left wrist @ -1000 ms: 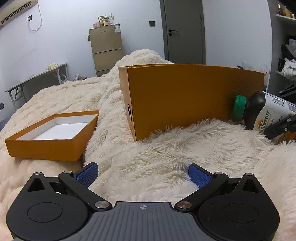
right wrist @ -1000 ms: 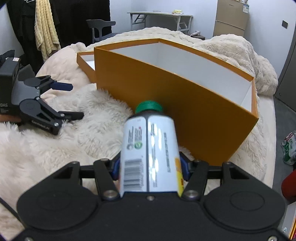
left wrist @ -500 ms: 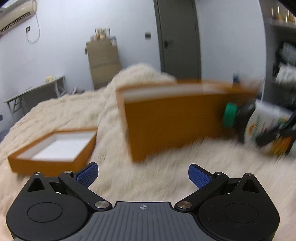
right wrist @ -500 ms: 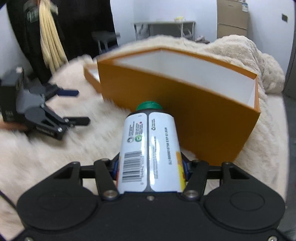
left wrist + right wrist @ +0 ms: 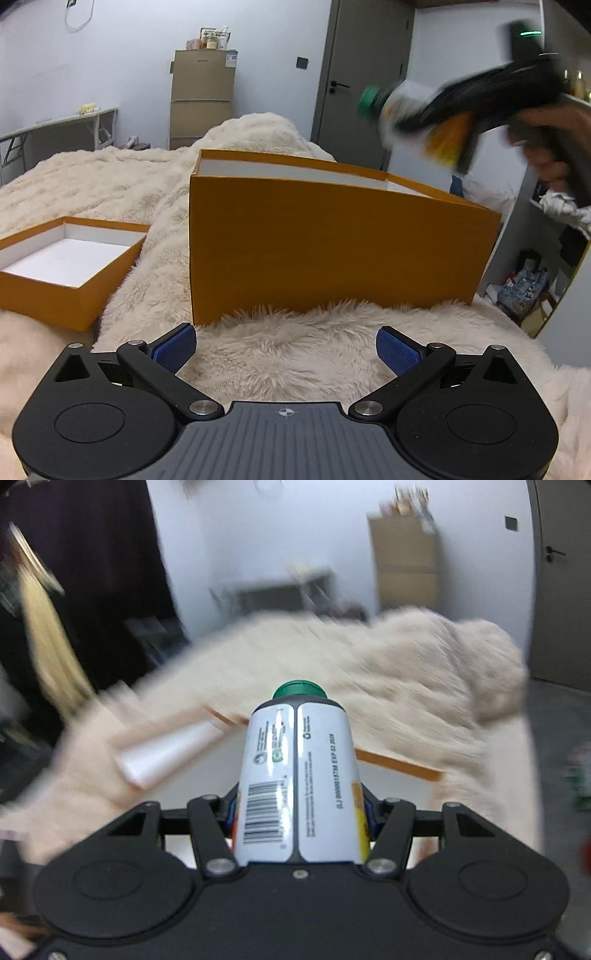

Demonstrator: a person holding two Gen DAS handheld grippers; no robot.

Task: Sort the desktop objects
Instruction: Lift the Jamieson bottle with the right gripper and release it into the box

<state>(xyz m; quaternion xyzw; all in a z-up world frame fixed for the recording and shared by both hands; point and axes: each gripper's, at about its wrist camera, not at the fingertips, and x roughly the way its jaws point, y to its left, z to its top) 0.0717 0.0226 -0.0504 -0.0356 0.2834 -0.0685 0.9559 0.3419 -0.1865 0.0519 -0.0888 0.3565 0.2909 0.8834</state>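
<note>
A dark pill bottle [image 5: 297, 775] with a white label and green cap is clamped between the fingers of my right gripper [image 5: 299, 812], cap pointing forward. In the left wrist view the same bottle [image 5: 399, 101] hangs blurred in the air above the right end of the tall orange box [image 5: 332, 251], held by the right gripper [image 5: 432, 114] in a person's hand [image 5: 554, 147]. In the right wrist view the box's white inside [image 5: 207, 775] lies below the bottle. My left gripper [image 5: 286, 349] is open and empty, low over the fluffy cream blanket [image 5: 295, 350] in front of the box.
The shallow orange lid [image 5: 70, 266], white inside, lies on the blanket to the left of the box. A grey door [image 5: 362, 74], a brown cabinet [image 5: 201, 99] and a folding table [image 5: 55, 125] stand behind. Shelves with clutter [image 5: 532, 288] are at the right.
The right gripper lifted the bottle off the blanket beside the box, up and over the box's open top. The left gripper rose slightly and stayed open.
</note>
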